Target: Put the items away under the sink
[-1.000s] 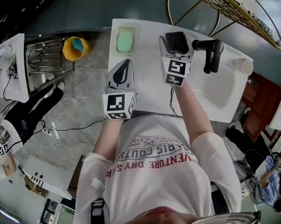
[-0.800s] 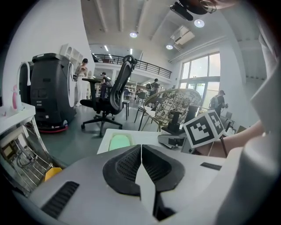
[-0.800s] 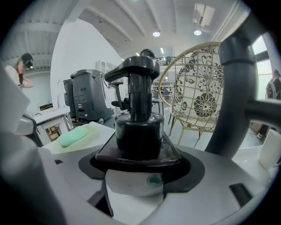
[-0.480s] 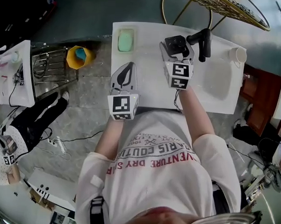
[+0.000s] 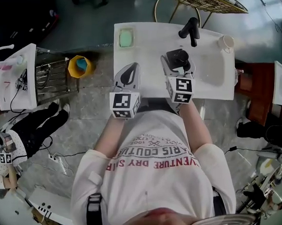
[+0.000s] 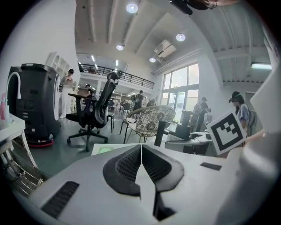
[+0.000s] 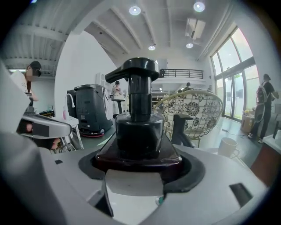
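Left gripper (image 5: 129, 72) jaws are clenched on nothing at the desk's (image 5: 152, 68) near edge. Right gripper (image 5: 179, 60) jaws grasp a dark pump bottle (image 7: 138, 127) over the desk. Farther off, a dish (image 5: 126, 38) holds a green bar, and a white cup (image 5: 225, 42) stands near the black faucet (image 5: 190, 30). The bottle has drawn back from the faucet since a second ago.

Glossy dark plastic pump bottle (image 7: 136, 132); smooth white sink top (image 5: 148, 44); matt black faucet (image 5: 190, 29).

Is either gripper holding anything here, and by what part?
The right gripper grips the dark pump bottle by its body below the pump; the left gripper is shut, empty.
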The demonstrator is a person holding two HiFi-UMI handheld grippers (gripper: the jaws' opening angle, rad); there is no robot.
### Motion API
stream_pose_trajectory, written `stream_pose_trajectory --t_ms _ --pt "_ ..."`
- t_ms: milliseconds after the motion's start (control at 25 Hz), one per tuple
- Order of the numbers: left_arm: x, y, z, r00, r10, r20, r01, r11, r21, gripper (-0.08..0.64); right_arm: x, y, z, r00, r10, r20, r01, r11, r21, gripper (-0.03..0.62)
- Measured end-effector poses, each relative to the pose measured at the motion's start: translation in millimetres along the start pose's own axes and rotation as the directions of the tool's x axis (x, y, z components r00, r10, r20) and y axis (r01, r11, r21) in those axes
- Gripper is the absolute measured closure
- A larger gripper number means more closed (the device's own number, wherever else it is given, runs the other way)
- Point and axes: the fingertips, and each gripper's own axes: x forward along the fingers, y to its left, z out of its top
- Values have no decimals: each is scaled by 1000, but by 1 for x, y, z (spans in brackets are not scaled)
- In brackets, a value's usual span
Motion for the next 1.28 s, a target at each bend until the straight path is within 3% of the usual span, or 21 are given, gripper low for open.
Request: stream_pose_trajectory --t_ms 440,640,880,1280 --pt "-36 -68 -35 985 -168 -39 170 985 40 532 -120 4 -29 994 -95 47 91 993 76 218" --pt "-41 -115 -34 976 -216 -20 217 974 70 532 -162 -13 -44 992 -114 52 110 991 83 218" --pt "-63 -171 -52 981 -191 -27 193 977 86 532 -217 -37 -74 995 -73 61 66 991 113 218" --pt "-138 -255 -144 996 -56 -68 56 998 8 532 -321 -61 -162 1000 26 2 -27 995 94 218"
